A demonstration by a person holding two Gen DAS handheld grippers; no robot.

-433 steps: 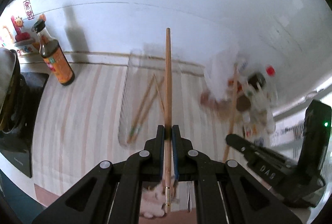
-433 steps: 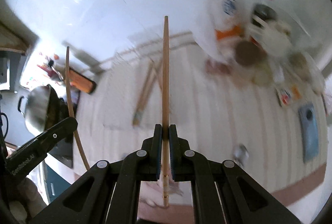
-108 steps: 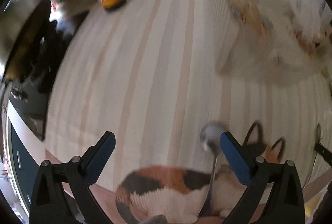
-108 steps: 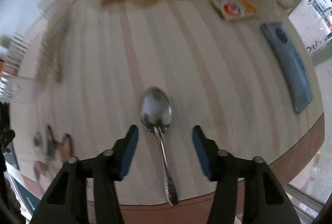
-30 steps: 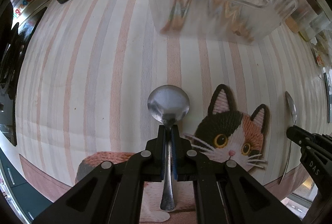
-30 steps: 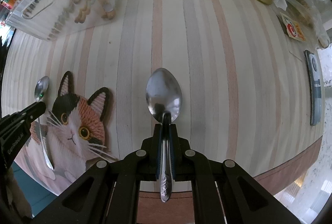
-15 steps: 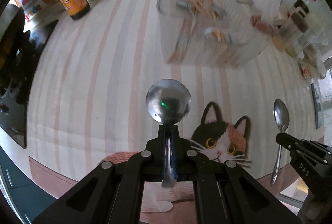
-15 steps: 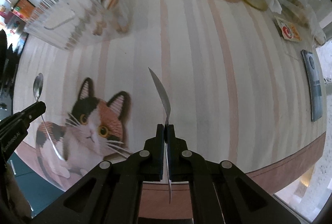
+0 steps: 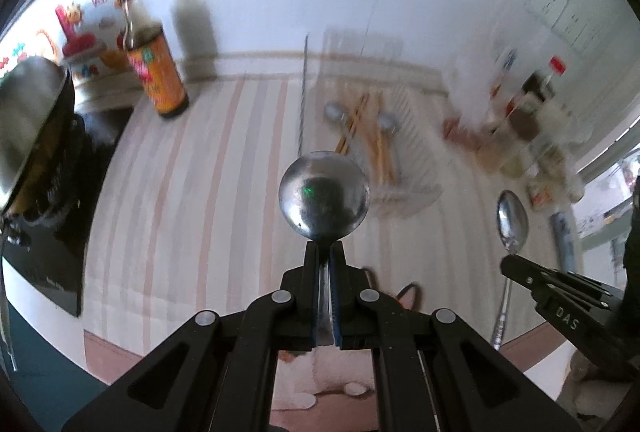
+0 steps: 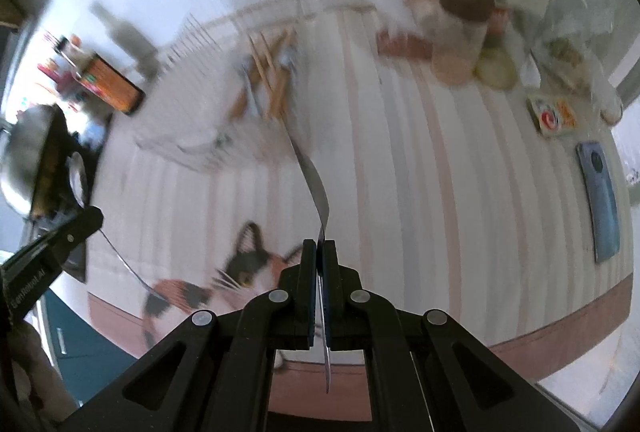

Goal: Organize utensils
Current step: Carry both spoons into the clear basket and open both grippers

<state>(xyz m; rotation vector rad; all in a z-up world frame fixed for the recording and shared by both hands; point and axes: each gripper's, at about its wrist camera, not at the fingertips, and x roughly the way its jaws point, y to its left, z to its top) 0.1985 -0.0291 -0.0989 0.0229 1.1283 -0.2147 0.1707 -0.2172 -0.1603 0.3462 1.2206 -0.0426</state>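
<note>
Both grippers have risen from the striped table (image 9: 192,192), near a white wall. Left gripper (image 9: 325,252) pinches a round spoon (image 9: 324,201), bowl facing the camera; right gripper (image 10: 319,248) pinches an oval spoon (image 10: 316,188), seen edge-on. Only the right view shows the blue phone (image 10: 600,200); the clear tray (image 9: 400,136) holds chopsticks.
</note>
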